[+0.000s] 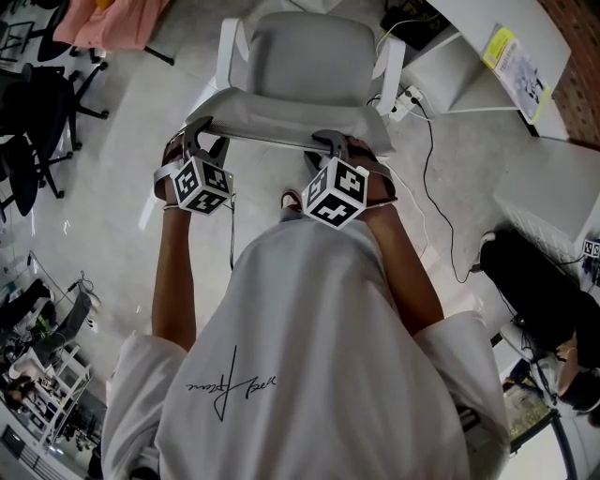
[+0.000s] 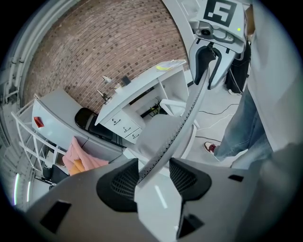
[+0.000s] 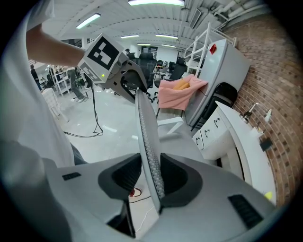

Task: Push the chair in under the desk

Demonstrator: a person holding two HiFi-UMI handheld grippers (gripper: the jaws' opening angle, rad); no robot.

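A light grey office chair [image 1: 309, 56] stands in front of me, its seat facing away toward the white desk [image 1: 525, 37] at the upper right. Both grippers sit on the top edge of its mesh backrest [image 1: 272, 131]. My left gripper [image 1: 202, 133] clamps the edge near its left end, and in the left gripper view the edge runs between the pads of that gripper [image 2: 154, 177]. My right gripper [image 1: 328, 142] grips the edge further right, and in the right gripper view the mesh rim passes between the pads of that gripper [image 3: 151, 177]. The desk [image 2: 142, 87] stands against a brick wall.
Cables and a power strip [image 1: 408, 98] lie on the floor right of the chair. Black office chairs [image 1: 28, 112] and a pink cloth [image 1: 112, 23] are at the left. A black bag [image 1: 544, 291] lies at the right. My own shoe [image 1: 291, 200] is just behind the chair.
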